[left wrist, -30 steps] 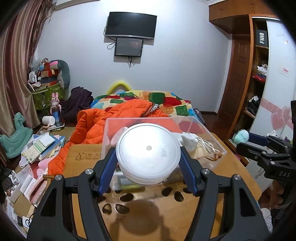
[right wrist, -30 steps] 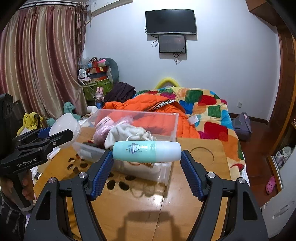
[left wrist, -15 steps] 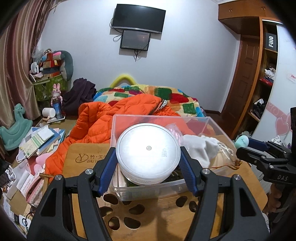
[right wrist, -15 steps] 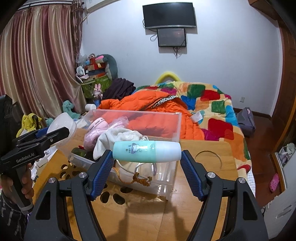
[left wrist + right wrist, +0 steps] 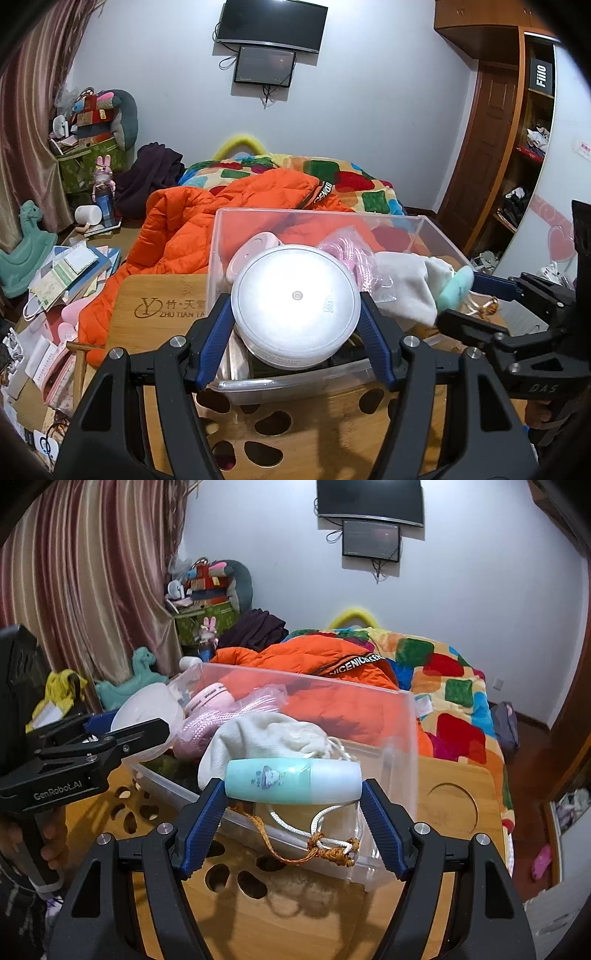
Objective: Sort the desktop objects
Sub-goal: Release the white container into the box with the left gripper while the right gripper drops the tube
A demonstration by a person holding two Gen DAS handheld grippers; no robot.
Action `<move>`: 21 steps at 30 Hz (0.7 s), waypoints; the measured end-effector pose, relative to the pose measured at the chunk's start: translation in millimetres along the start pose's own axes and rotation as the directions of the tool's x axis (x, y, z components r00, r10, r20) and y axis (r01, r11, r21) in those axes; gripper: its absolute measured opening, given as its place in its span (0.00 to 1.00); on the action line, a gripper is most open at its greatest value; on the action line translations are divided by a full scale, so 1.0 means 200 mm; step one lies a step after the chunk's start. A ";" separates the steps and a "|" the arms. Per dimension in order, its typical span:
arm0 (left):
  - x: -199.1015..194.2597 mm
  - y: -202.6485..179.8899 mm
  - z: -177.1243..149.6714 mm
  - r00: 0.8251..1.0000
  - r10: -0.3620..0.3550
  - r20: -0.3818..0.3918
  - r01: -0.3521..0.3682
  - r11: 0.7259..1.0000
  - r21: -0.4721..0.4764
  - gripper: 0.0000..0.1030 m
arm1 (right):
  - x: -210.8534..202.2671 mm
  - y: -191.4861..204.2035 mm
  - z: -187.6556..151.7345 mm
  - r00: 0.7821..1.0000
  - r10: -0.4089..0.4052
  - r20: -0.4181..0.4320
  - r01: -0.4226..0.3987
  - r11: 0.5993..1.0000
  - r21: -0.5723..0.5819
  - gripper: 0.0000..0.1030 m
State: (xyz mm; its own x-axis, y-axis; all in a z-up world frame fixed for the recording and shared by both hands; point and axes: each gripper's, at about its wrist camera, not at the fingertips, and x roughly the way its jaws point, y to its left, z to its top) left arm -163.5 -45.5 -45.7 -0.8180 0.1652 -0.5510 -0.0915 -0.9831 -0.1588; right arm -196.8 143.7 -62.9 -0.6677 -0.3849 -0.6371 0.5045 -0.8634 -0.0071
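At the centre of the left wrist view, the left gripper [image 5: 295, 321] is closed on a round white jar [image 5: 295, 304] — blue pads pressed to its sides — held over the near edge of a clear plastic bin [image 5: 436, 236]. In the right wrist view, the right gripper [image 5: 293, 814] clamps a mint-green and white bottle [image 5: 293, 781] lying crosswise between its fingers, low centre of the frame, above the bin's near wall. Inside the bin lie a white cloth pouch [image 5: 273, 734] with an orange cord [image 5: 321, 849] and pink items [image 5: 210, 699]. The bin stands on a wooden table [image 5: 458, 805]; behind it, an orange jacket [image 5: 184, 218] spills off a patchwork bed [image 5: 454, 686].
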 end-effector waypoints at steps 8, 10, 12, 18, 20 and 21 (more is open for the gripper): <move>0.02 0.00 0.00 1.000 0.005 -0.018 -0.005 1.000 0.006 0.63 | 0.07 0.01 0.04 0.999 -0.034 0.003 0.034 0.999 -0.025 0.69; 0.02 0.00 0.00 1.000 0.009 -0.019 -0.008 1.000 0.008 0.63 | 0.08 0.01 0.05 0.999 -0.042 0.002 0.042 0.998 -0.036 0.70; 0.02 0.00 -0.01 1.000 0.008 -0.021 -0.008 1.000 0.007 0.63 | 0.08 0.03 0.05 0.999 -0.054 0.000 0.054 0.997 -0.049 0.71; 0.00 -0.01 0.00 1.000 0.023 -0.012 -0.023 1.000 0.020 0.65 | 0.06 0.03 0.04 0.998 -0.056 -0.002 0.056 0.997 -0.056 0.71; -0.02 -0.01 0.01 1.000 0.020 -0.004 -0.019 1.000 0.017 0.65 | 0.05 0.02 0.04 0.999 -0.046 -0.004 0.045 0.998 -0.048 0.71; -0.03 -0.01 0.01 1.000 0.016 -0.001 -0.016 1.000 0.017 0.66 | 0.04 0.02 0.04 0.999 -0.041 -0.003 0.041 0.998 -0.045 0.71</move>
State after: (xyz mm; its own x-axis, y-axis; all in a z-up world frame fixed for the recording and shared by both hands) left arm -159.7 -45.0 -41.1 -0.8186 0.1491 -0.5546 -0.0878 -0.9868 -0.1358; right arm -205.3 134.1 -61.8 -0.6859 -0.3483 -0.6390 0.5009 -0.8629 -0.0673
